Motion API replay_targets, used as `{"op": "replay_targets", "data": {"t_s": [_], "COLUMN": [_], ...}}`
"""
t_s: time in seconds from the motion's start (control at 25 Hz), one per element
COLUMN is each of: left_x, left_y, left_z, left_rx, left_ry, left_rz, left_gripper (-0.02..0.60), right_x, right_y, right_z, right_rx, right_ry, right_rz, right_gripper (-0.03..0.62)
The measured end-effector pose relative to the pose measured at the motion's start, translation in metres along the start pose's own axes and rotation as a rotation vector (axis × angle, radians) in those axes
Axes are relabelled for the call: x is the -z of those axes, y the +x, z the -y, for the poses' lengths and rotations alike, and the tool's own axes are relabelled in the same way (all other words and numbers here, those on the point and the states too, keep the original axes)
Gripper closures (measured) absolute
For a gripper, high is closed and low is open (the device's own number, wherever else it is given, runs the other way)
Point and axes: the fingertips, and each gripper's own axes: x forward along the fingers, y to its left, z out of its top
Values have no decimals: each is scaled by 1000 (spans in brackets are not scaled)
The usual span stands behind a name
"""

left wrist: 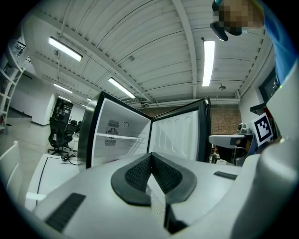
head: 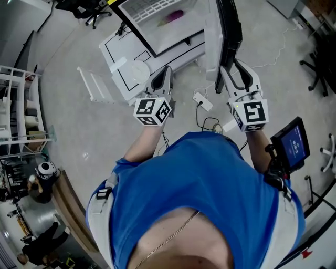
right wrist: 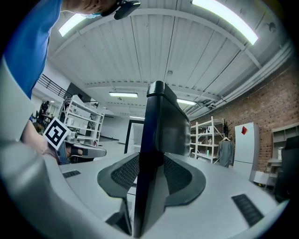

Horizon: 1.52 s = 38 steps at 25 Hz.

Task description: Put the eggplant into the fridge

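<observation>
Right gripper (right wrist: pixel 148 177) clamps fridge door (right wrist: pixel 161 126); eggplant (head: pixel 171 18) lies well ahead, inside fridge (head: pixel 195 16).

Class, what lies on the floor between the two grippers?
Head view: a white power adapter with its cable, between the left gripper and the right gripper.

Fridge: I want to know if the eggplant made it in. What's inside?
The head view shows a purple eggplant lying on a white shelf in the open fridge. Whatever sits lower down cannot be seen: the left claw covers it in its own view.
</observation>
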Motion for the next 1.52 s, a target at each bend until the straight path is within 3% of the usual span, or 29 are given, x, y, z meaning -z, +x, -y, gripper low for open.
{"op": "replay_targets", "data": {"t_s": [0.52,1.04,1.52], "left_x": [-13,-20,-27], "left_y": [-67,-96,-103], "left_z": [-60,-102,-131], "left_rx": [-129,-314,-450], "left_ry": [-39,-39,-40], "left_rz": [28,58,73], "left_gripper": [574,574,574], "right_x": [-15,-21,-26], "right_y": [54,131,195], "right_z": [-64,-112,-130], "right_rx": [-42,-266,-406], "right_ry": [-35,-81,-96], "right_rz": [-33,-2,23], "right_gripper": [451,454,456]}}
